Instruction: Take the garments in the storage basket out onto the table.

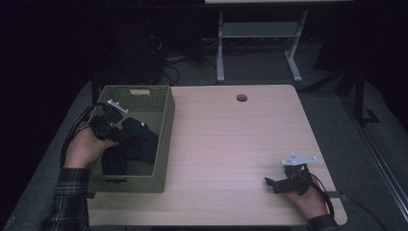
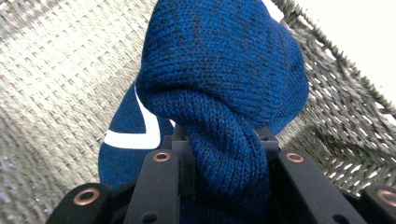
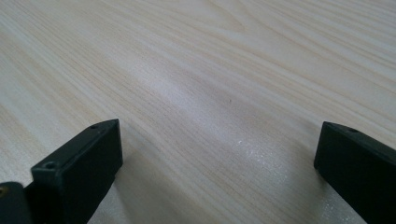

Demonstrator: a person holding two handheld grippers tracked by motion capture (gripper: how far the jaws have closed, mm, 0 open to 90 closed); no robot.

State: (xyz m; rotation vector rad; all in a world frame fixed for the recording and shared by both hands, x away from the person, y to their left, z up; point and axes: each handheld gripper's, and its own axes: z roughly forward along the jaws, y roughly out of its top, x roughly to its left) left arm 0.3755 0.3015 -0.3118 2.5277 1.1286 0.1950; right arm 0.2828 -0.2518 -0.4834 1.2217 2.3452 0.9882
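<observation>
The wooden table point(image 1: 231, 144) carries a woven green basket point(image 1: 166, 144) at its left edge, and the rest of the top lies bare. Inside the basket sits a dark blue knitted garment point(image 1: 134, 144), bunched, with a white stripe on it; part of it lies on the basket floor. The left gripper point(image 1: 113, 131) reaches in over the basket's left wall, and the left gripper view shows its jaws pinching a twisted fold of the blue knit point(image 2: 224, 154). The right gripper point(image 1: 274, 184) rests near the table's front right corner, well apart from the basket, its jaws spread wide over bare wood with nothing between them. The step in hand looks like lifting the garment out of the basket. The next move probably calls for raising it clear of the rim while the pinch holds, since the trailing cloth could snag on the weave
</observation>
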